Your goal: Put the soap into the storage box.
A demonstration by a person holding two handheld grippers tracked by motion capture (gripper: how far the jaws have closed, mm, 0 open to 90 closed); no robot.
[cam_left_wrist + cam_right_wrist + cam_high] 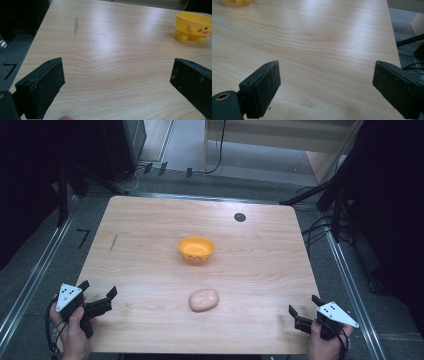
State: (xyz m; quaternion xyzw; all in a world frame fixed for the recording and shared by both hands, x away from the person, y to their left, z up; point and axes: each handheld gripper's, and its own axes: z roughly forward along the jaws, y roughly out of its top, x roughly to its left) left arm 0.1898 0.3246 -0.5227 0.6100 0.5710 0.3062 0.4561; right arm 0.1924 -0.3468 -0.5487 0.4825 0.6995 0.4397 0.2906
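A small orange-yellow bowl (pixel 196 249) stands near the middle of the wooden table (pixel 150 225); in the left gripper view the bowl (pixel 193 28) has stubby feet and a painted face. A pale pink, rounded lump (pixel 204 300) lies in front of it. My left gripper (pixel 98 290) rests at the table's front left corner, held by a hand, jaws wide open with nothing between them (pixel 117 80). My right gripper (pixel 305 306) sits at the front right corner, also open over bare wood (pixel 327 82).
A dark round grommet (pixel 240 217) is set in the table near its far edge. A grey smear (pixel 76 25) marks the wood at the left. Metal rails, cables and dark stands surround the table on the carpeted floor.
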